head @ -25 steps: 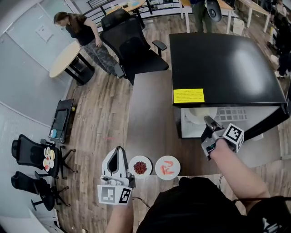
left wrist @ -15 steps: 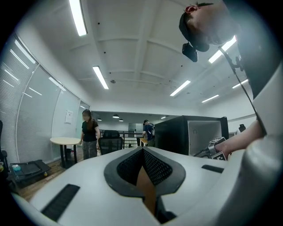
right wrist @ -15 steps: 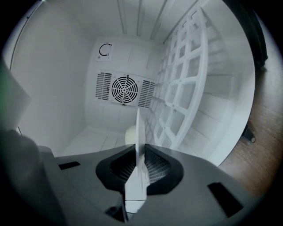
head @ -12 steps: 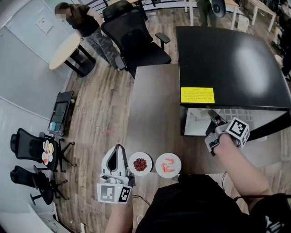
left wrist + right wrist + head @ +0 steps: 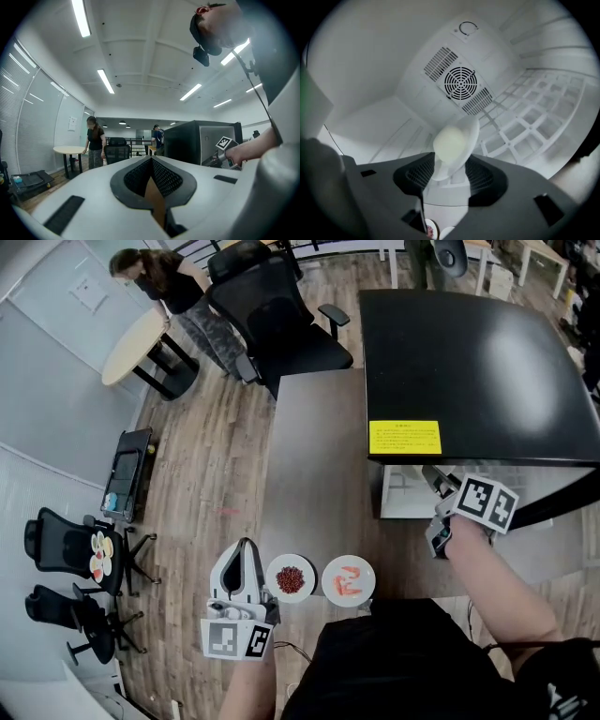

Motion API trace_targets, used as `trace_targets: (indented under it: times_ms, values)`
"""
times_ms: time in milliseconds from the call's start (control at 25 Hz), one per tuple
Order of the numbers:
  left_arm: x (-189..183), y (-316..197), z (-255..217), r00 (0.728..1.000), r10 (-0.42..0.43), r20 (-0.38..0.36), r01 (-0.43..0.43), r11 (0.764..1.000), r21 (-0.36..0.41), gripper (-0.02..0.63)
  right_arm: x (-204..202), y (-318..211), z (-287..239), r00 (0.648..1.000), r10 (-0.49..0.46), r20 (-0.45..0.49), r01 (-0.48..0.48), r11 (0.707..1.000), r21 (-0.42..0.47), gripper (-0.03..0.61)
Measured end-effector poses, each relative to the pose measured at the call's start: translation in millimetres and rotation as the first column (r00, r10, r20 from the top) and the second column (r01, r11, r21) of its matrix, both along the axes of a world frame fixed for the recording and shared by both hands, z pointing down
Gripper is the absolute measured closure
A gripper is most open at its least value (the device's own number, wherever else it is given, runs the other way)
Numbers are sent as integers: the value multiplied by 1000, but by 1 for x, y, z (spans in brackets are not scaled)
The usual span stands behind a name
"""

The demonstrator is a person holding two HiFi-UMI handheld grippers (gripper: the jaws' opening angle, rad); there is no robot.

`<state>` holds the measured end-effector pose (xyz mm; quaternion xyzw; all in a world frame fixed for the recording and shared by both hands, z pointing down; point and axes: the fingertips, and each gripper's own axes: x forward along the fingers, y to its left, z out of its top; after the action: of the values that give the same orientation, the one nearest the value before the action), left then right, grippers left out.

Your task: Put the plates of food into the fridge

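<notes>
Two white plates sit at the near edge of the table (image 5: 309,465): one with red beans (image 5: 291,578), one with shrimp (image 5: 348,580). My left gripper (image 5: 245,551) rests just left of the bean plate, shut and empty; in the left gripper view its jaws (image 5: 152,180) meet. My right gripper (image 5: 434,480) reaches into the open black fridge (image 5: 469,352). In the right gripper view a white plate with pale food (image 5: 454,140) stands between the jaws of that gripper (image 5: 450,176), which are opening and do not press on it.
The fridge's inside shows a round fan vent (image 5: 461,82) and a white wire shelf (image 5: 534,117). The open fridge door (image 5: 558,505) juts right. A black office chair (image 5: 281,329) stands beyond the table. A person (image 5: 173,287) leans by a round table (image 5: 131,348) at far left.
My right gripper has edged up and right, further into the fridge opening. The left gripper and the two plates on the table have stayed put.
</notes>
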<state>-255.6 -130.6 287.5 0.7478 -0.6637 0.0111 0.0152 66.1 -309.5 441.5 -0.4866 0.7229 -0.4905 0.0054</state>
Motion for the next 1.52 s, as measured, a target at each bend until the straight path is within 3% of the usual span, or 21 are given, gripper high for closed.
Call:
trace_targets:
  times_ms: [160, 360, 760, 1000, 1280, 1520]
  values:
    - [7, -3, -1, 1000, 9, 1, -9, 1000, 5, 611, 4, 2, 4, 983, -75, -166, 77, 997, 6, 337]
    - [6, -7, 0, 1000, 21, 2, -21, 1000, -6, 611, -2, 10, 8, 918, -156, -364, 177, 984, 25, 302]
    - [23, -25, -2, 999, 51, 15, -51, 999, 4, 611, 12, 25, 10, 926, -140, -350, 169, 984, 55, 302]
    - [19, -25, 0, 998, 60, 32, -60, 998, 2, 611, 6, 33, 9, 943, -133, -306, 150, 988, 31, 302]
    - [17, -29, 2, 996, 90, 1, -90, 996, 9, 611, 7, 51, 26, 954, -113, -277, 108, 994, -34, 302]
    - [13, -31, -7, 989, 148, 8, -148, 988, 31, 611, 5, 60, 25, 953, -77, -292, 93, 995, 39, 302]
